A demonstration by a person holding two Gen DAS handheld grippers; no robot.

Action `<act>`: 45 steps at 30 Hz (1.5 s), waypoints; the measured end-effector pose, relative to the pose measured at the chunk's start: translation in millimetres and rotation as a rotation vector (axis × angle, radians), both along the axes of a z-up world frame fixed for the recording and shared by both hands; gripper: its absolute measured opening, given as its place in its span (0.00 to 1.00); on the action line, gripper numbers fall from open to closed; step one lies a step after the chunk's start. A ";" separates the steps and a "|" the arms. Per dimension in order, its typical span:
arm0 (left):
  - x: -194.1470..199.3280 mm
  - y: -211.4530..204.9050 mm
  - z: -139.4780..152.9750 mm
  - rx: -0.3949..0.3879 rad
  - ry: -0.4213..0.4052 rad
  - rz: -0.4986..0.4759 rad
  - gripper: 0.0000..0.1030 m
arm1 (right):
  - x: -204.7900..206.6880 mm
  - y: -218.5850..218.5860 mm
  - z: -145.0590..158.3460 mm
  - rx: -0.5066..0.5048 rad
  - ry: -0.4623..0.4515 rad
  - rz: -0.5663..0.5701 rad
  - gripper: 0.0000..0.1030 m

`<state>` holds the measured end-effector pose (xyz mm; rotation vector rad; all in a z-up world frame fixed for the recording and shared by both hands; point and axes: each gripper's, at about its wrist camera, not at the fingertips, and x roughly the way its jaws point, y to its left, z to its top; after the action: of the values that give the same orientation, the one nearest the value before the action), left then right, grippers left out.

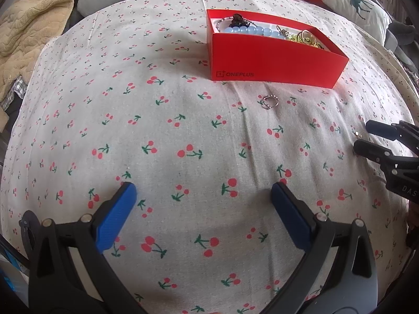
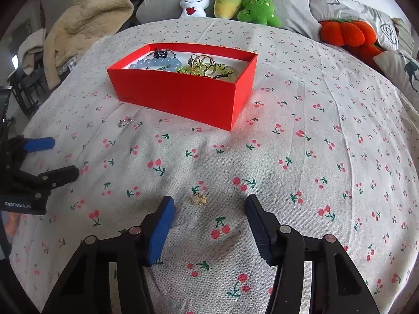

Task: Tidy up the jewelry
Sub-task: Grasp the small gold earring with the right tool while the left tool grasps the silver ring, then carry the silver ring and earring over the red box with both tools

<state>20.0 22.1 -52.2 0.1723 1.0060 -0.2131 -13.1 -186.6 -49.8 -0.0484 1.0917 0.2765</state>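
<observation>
Our right hand-held gripper point(image 2: 209, 209) hovers over the cherry-print bedspread point(image 2: 301, 157), blue pads spread, holding nothing. One small gold earring point(image 2: 199, 199) lies between its fingertips. Our left hand-held gripper point(image 1: 204, 196), also spread and empty, carries the label "GenRobot.AI". One silver ring point(image 1: 269, 102) lies on the cloth just before the red box point(image 1: 275, 60), printed "ONEPLUS". Inside the box are one pale blue bead bracelet point(image 2: 154, 64), green beads point(image 2: 193, 69) and gold rings point(image 2: 204, 62). Four plush toys point(image 2: 230, 0) sit behind.
</observation>
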 end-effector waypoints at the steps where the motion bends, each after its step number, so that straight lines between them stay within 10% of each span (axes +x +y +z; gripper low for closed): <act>1: 0.0 0.0 0.1 0.000 0.000 0.000 0.99 | -0.4 1.8 0.0 -0.006 -0.003 0.013 0.49; 8: -0.4 -1.9 0.0 -0.003 0.004 -0.005 0.99 | -1.3 12.8 -0.9 0.004 0.010 0.081 0.20; 23: 0.7 -15.8 6.3 -0.047 -0.008 -0.036 0.97 | 3.2 3.9 4.1 0.051 0.026 0.050 0.10; 33: 23.2 -43.5 4.7 -0.132 -0.036 -0.080 0.58 | 2.9 -10.1 14.8 0.105 0.030 0.020 0.10; 45: 44.6 -54.4 -0.5 -0.129 -0.062 -0.094 0.39 | 2.8 -31.9 16.7 0.143 0.044 -0.014 0.10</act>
<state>64.6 -32.4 -52.7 0.1084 0.9200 -0.3549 -10.3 -218.5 -33.0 0.0936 1.1126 0.3437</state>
